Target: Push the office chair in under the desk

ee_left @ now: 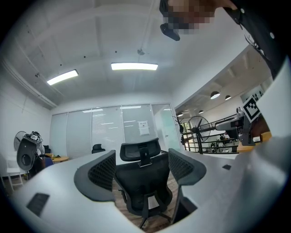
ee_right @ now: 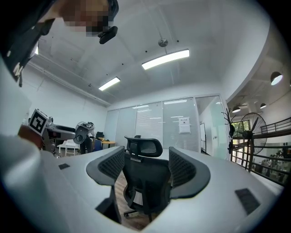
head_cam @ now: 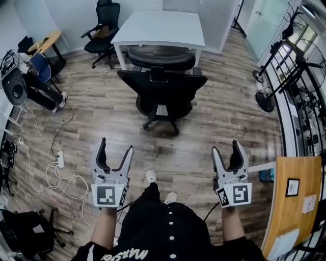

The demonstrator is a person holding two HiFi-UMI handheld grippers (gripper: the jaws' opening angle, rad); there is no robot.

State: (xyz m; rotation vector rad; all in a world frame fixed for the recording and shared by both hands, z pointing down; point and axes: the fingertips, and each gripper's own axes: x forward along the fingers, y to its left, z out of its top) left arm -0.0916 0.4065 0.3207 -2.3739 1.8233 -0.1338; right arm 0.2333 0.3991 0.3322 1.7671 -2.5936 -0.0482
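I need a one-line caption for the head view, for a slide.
Left gripper and right gripper, both open, held short of the black mesh office chair standing at the white rectangular desk.

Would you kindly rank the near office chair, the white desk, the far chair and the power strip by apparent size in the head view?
1. near office chair
2. white desk, close behind
3. far chair
4. power strip

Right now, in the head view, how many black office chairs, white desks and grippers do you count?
Black office chairs: 2, near chair and far chair
White desks: 1, the white desk
Grippers: 2, left gripper and right gripper
Total: 5
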